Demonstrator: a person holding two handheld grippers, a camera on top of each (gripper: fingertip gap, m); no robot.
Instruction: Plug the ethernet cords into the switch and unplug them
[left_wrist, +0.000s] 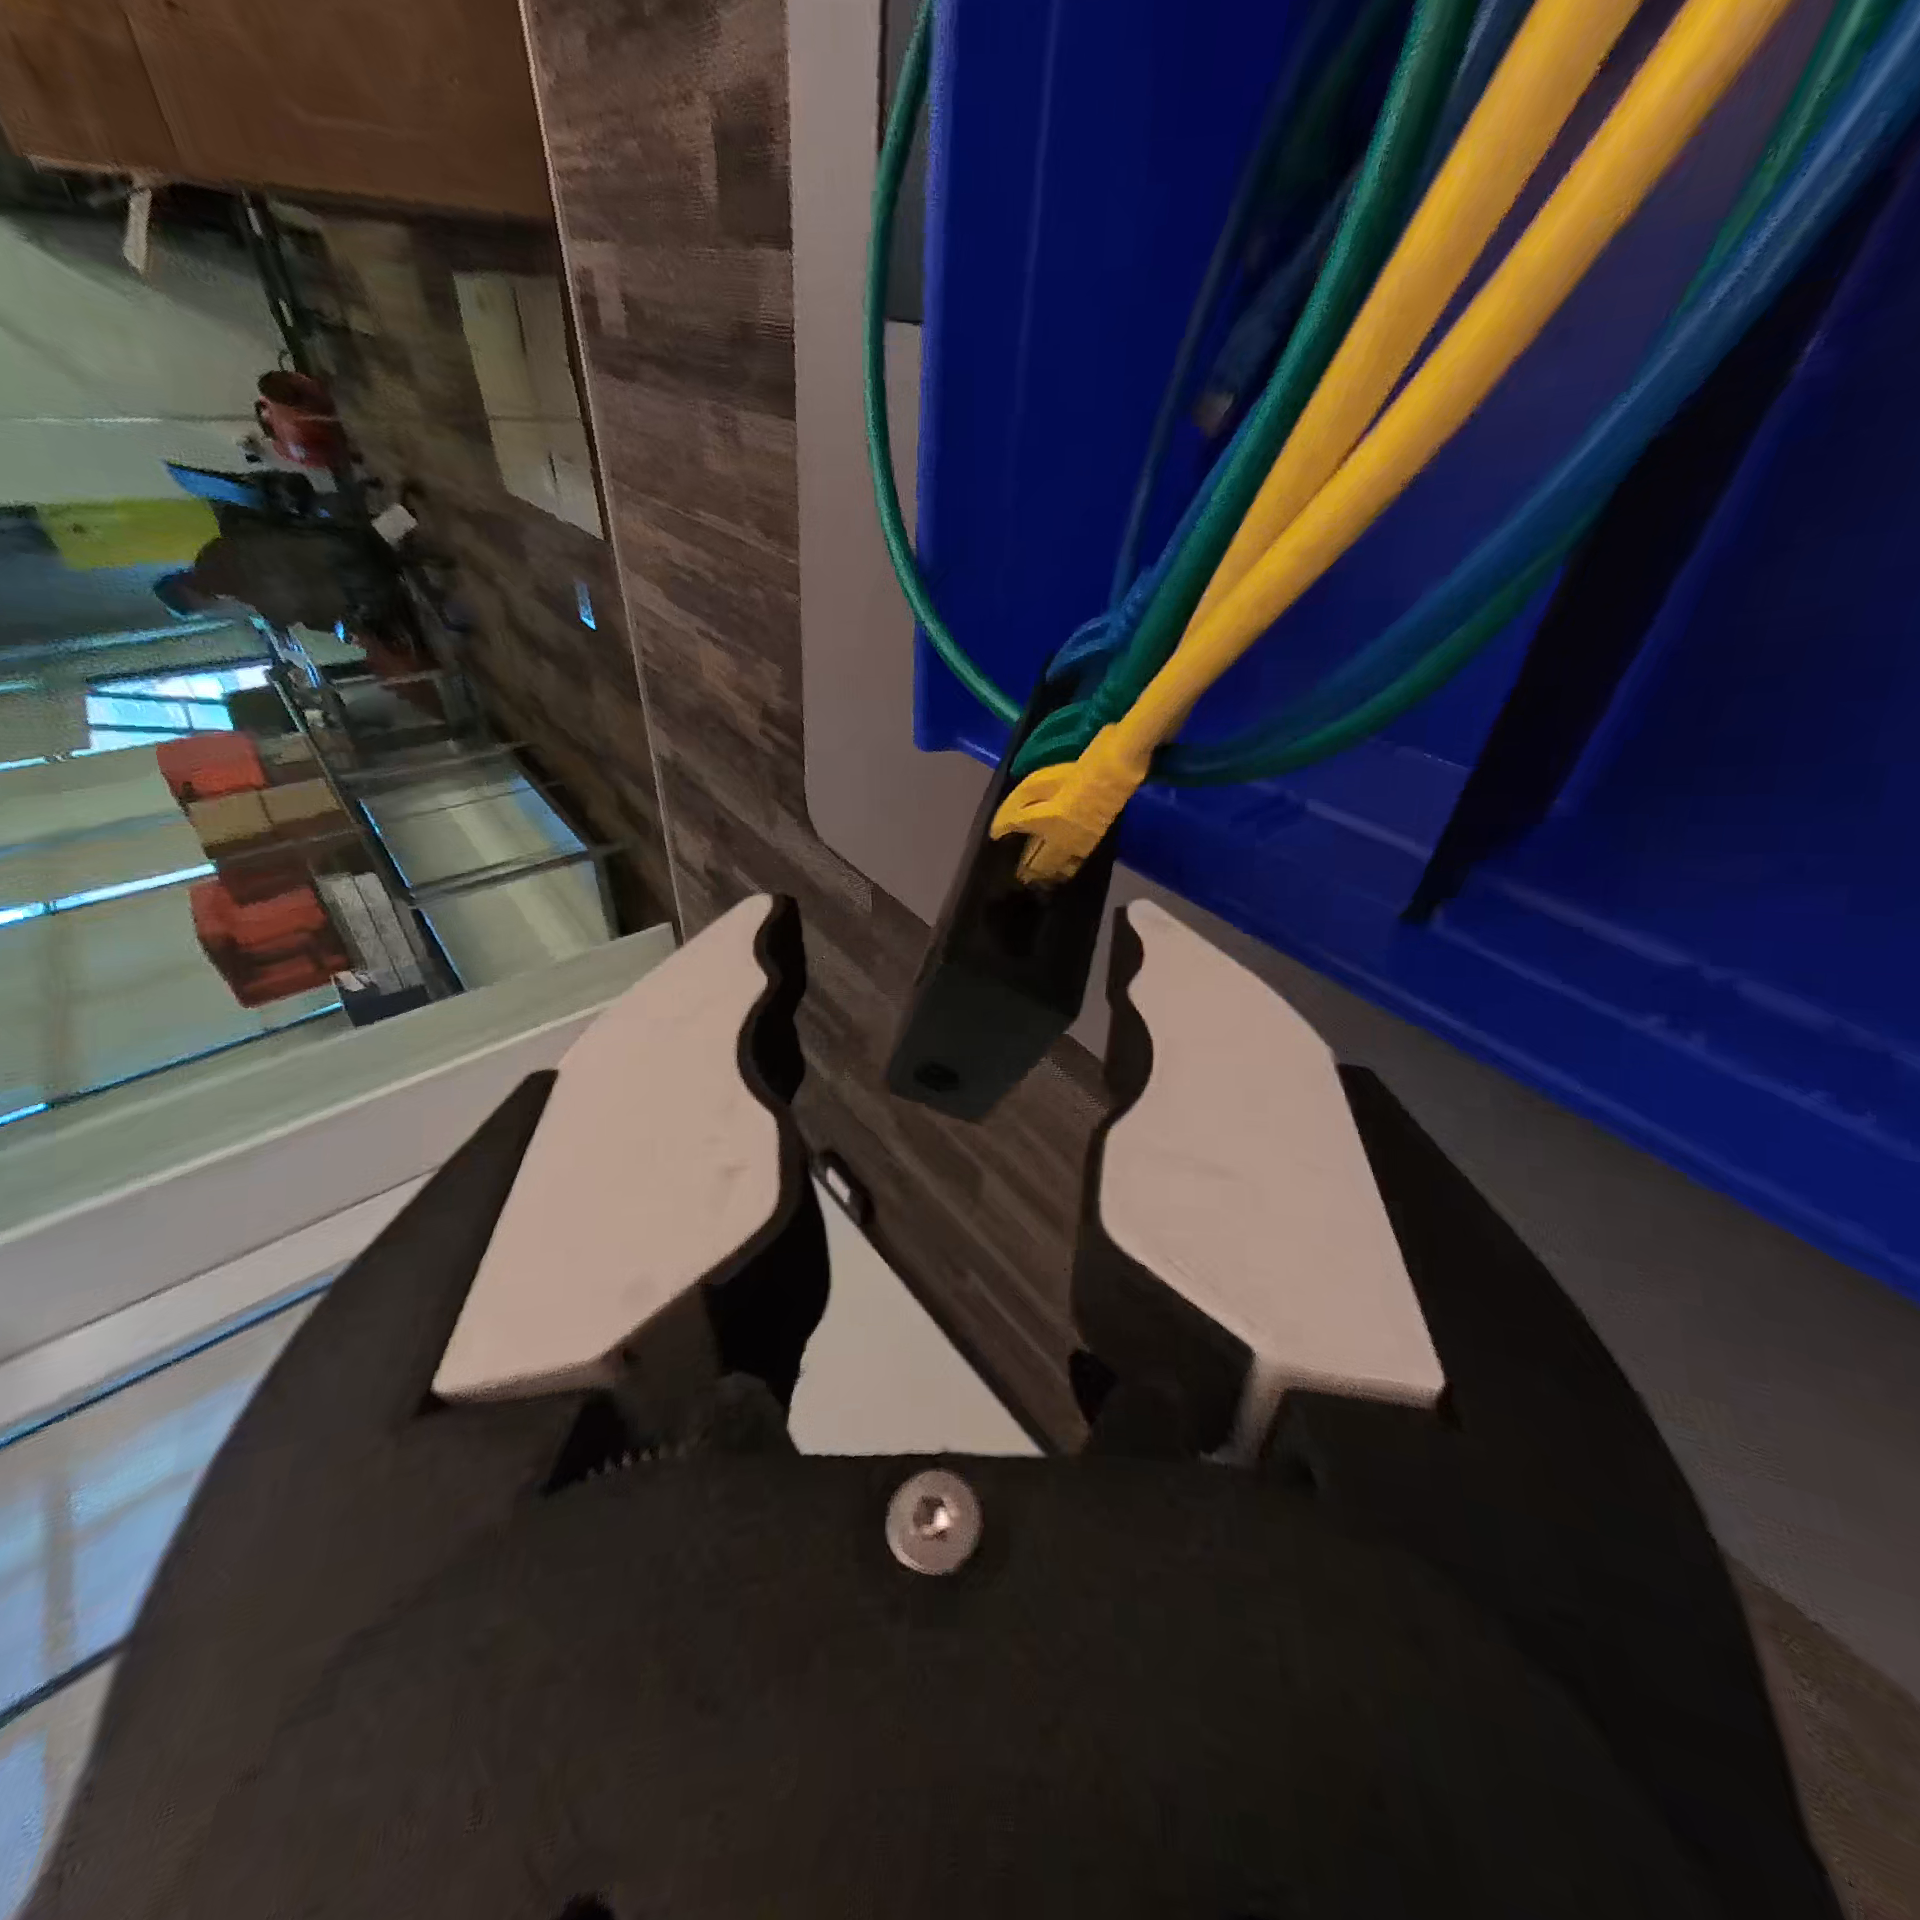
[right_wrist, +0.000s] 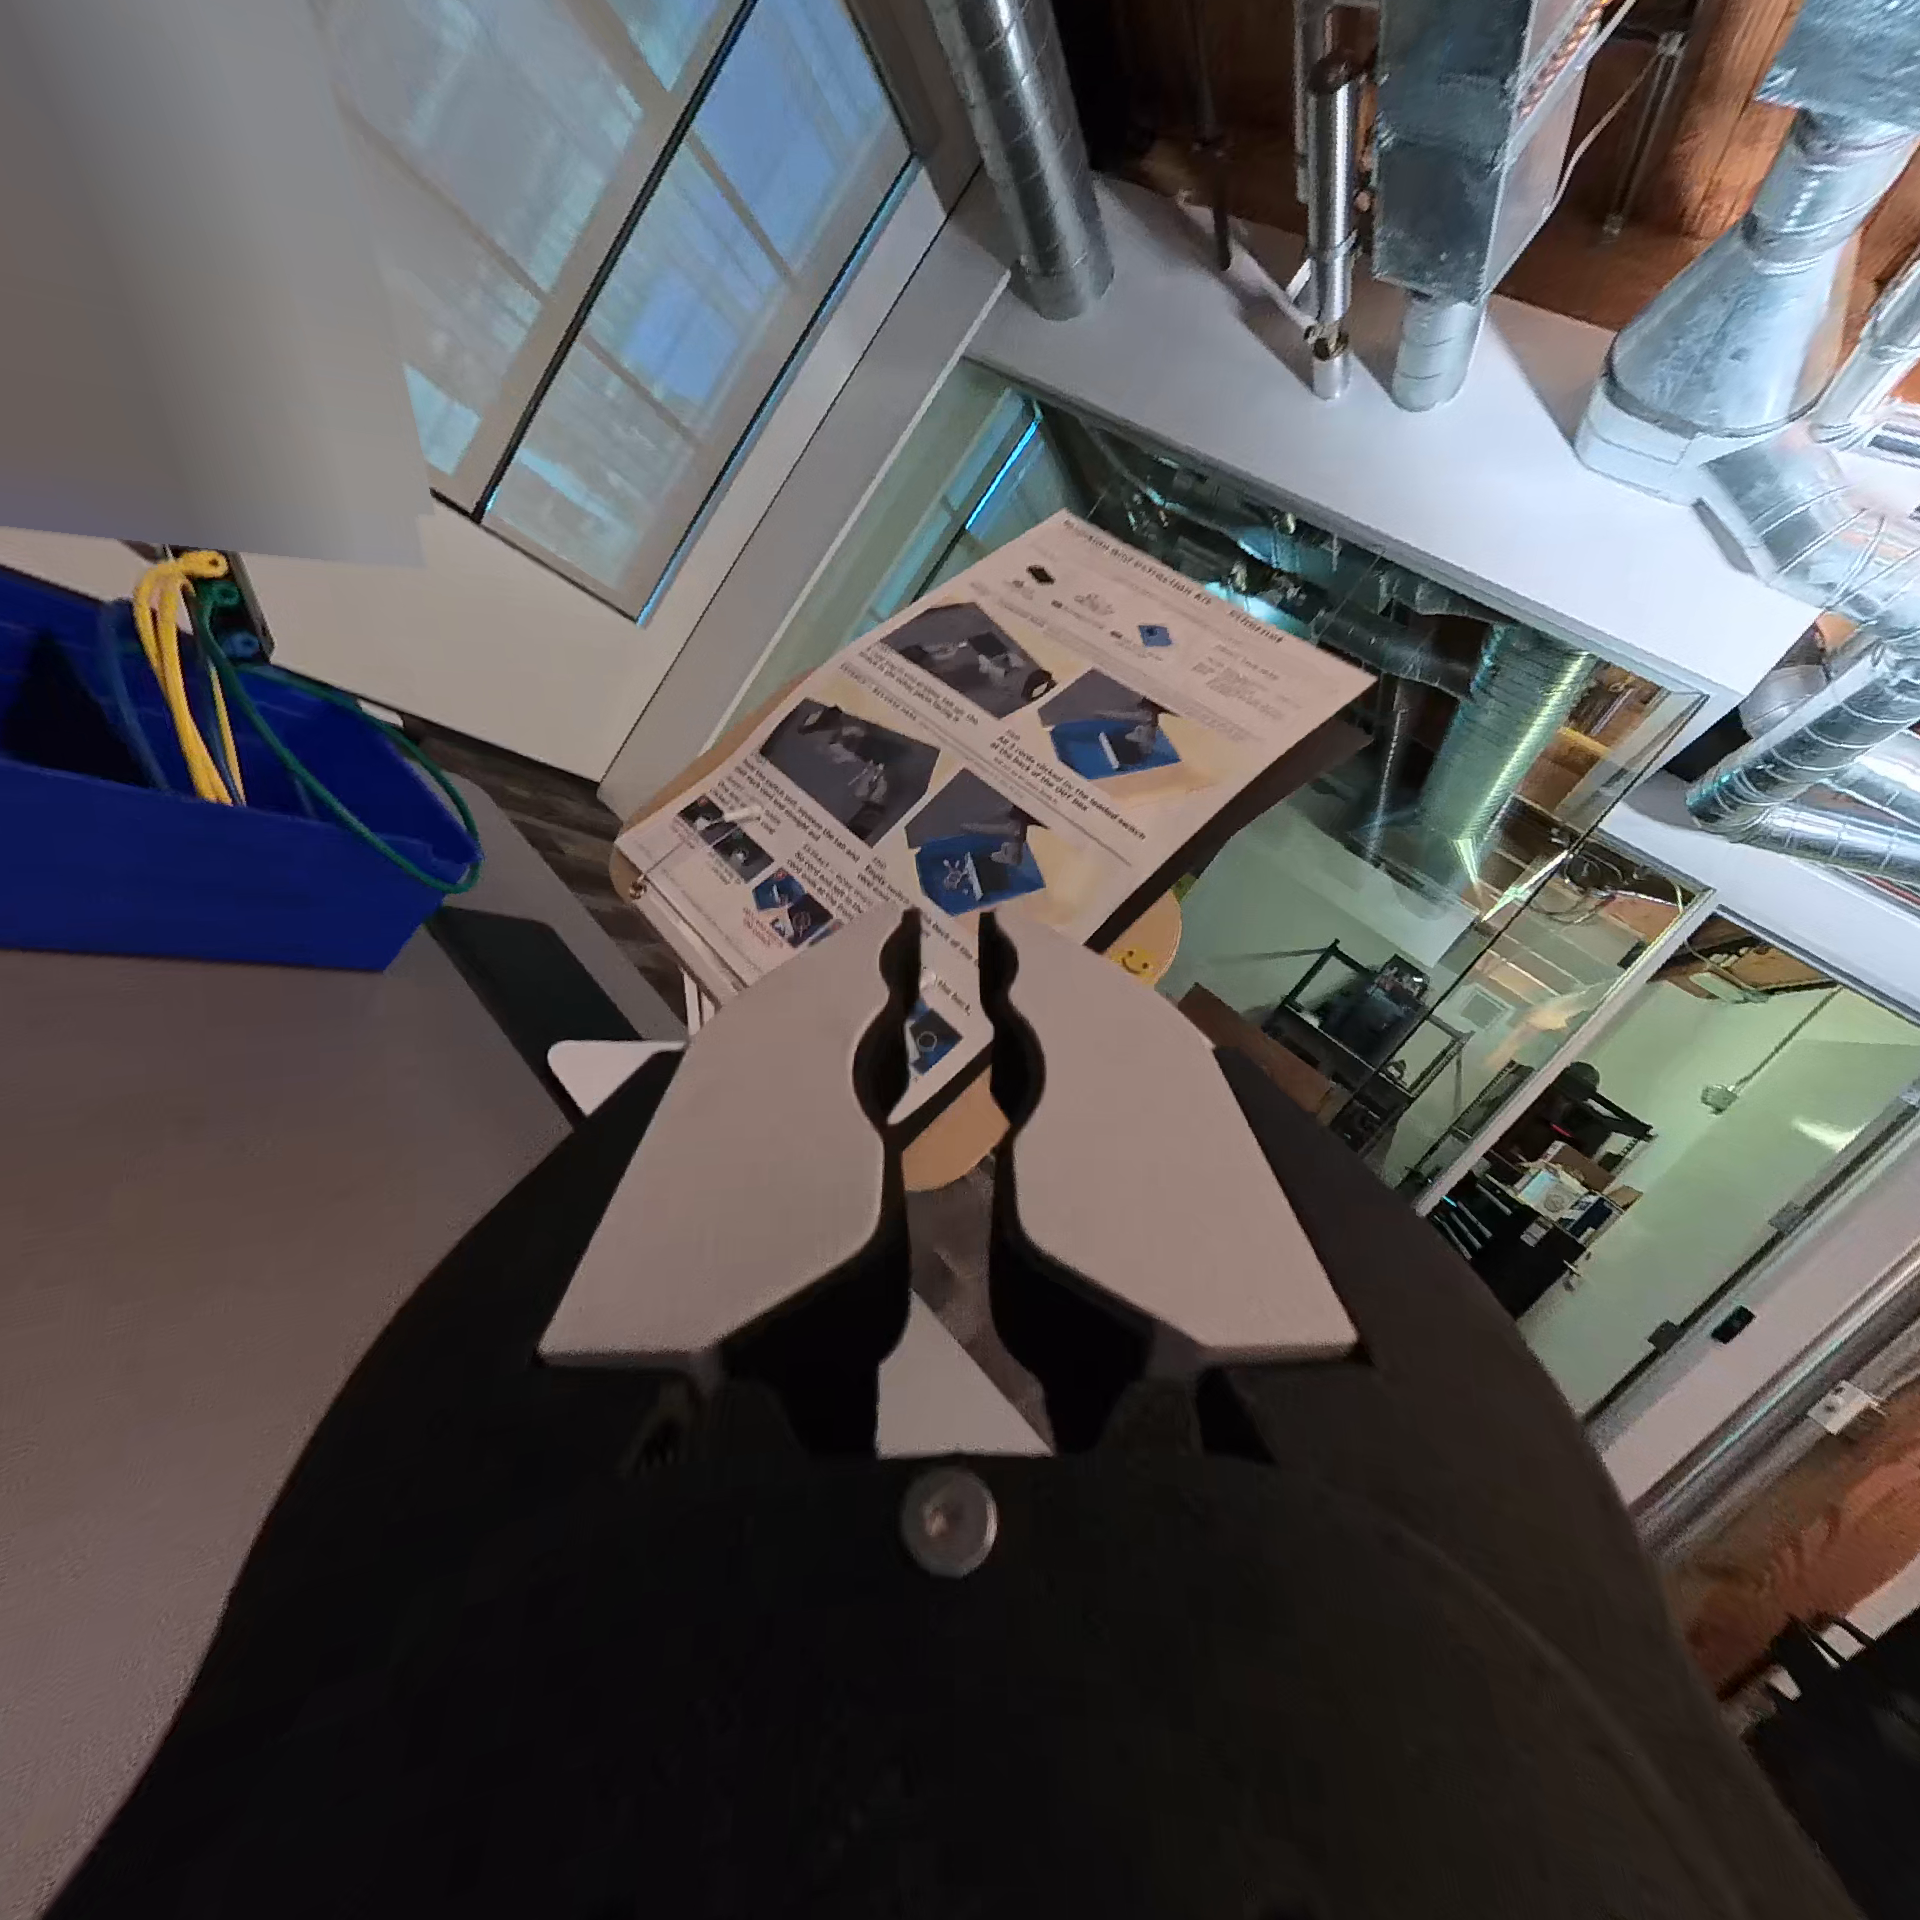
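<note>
Left claw (left_wrist: 951, 935) agape just short of switch (left_wrist: 992, 977), cords (left_wrist: 1382, 343) and blue bin (left_wrist: 1558, 935) alongside.

The black switch (left_wrist: 997, 956), a slim box, stands tilted against the outer corner of the blue bin (left_wrist: 1351, 862) in front of my left tongs, its small end face turned toward me. A yellow ethernet cord (left_wrist: 1382, 416) is seated in its top port, boot and clip showing. Green cords (left_wrist: 1299, 364) and blue cords (left_wrist: 1621, 436) crowd in just behind, all trailing over the bin's rim; one green cord loops outside the wall.
</note>
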